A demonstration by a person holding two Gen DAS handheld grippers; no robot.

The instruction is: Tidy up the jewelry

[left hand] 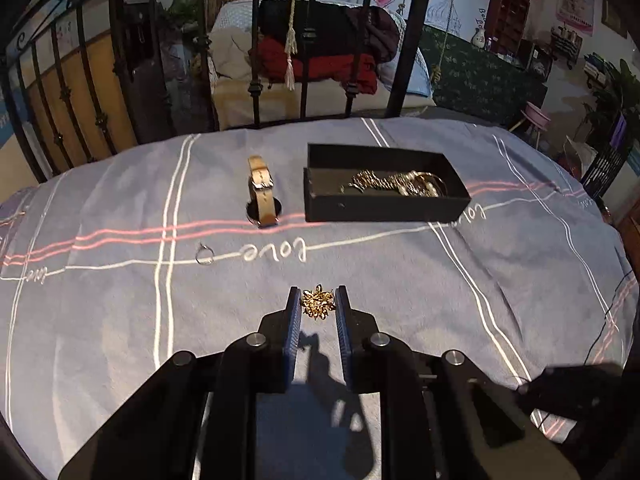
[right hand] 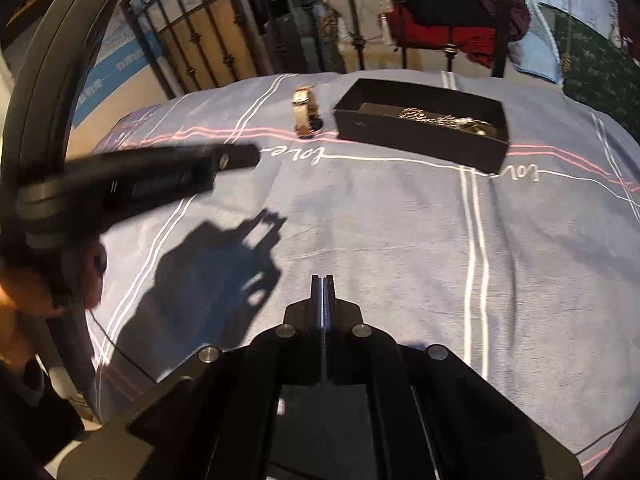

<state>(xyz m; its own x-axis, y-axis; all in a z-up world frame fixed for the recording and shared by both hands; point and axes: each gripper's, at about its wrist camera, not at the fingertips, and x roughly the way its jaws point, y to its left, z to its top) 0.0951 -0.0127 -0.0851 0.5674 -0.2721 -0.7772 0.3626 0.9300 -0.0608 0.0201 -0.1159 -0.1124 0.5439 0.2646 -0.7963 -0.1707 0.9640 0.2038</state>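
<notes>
Gold brooch [left hand: 317,302] pinched between left gripper [left hand: 318,304] pads, lifted clear for the far black box [left hand: 384,204]; right gripper [right hand: 323,282] closed empty, idle.

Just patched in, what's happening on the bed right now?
Jewelry is being sorted into the black box on the striped bedsheet. The left gripper has its fingers on either side of a gold brooch, seemingly gripping it. The right gripper is shut and empty, hovering over the sheet. Chains and pearls already lie in the box; a beige-strapped watch and a small ring remain outside.
</notes>
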